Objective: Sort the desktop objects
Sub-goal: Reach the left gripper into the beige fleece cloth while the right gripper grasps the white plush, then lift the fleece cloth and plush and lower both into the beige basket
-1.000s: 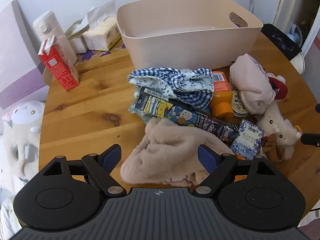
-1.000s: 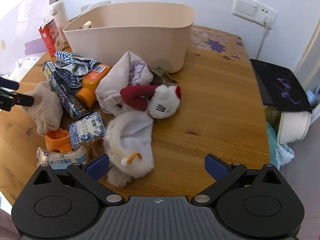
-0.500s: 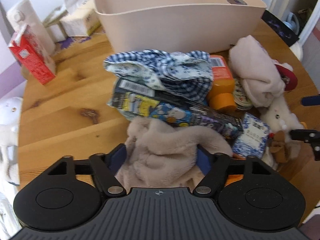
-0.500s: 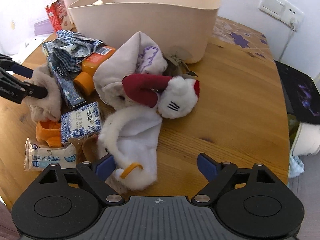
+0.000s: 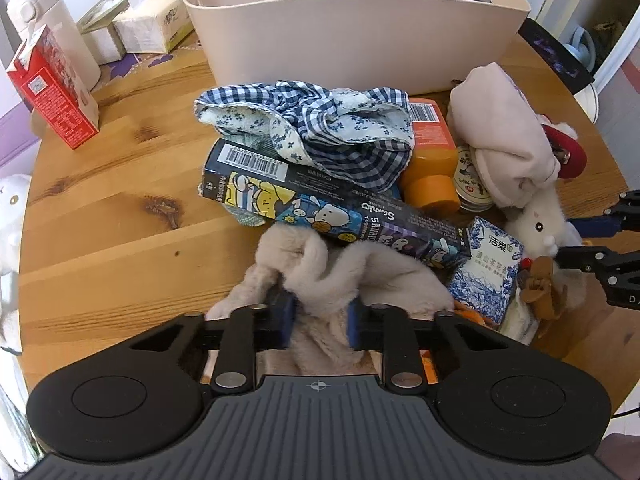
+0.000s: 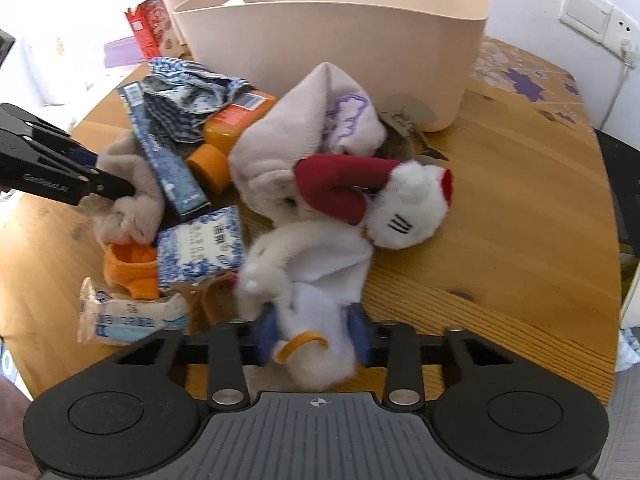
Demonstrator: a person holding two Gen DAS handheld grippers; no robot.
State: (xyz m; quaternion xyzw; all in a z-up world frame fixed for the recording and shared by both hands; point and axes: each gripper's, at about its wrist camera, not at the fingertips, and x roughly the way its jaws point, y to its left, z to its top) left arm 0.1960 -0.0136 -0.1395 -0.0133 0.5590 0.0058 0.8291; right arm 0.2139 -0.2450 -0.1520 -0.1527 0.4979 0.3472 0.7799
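Observation:
A beige fluffy cloth [image 5: 360, 276] lies at the near end of the pile on the wooden table [image 5: 112, 216]. My left gripper [image 5: 320, 316] is closing, and its blue pads pinch a fold of that cloth. In the right wrist view, my right gripper [image 6: 312, 334] is closing too, with its pads pressed on a white plush toy [image 6: 316, 264] that has an orange loop. The left gripper [image 6: 100, 184] also shows there, on the beige cloth [image 6: 132, 200]. A big beige bin [image 5: 360, 40] stands behind the pile.
The pile also holds a checked cloth [image 5: 320, 128], a cartoon-printed box [image 5: 332, 208], an orange bottle [image 5: 432, 160], a blue-white tissue pack [image 5: 486, 272], a pink cloth [image 5: 508, 140] and a red-and-white plush [image 6: 380, 196]. A red carton [image 5: 52, 92] stands back left.
Both grippers have come down onto the pile and their jaws have gone from wide open to pinched, the left on the beige cloth, the right on the white plush toy.

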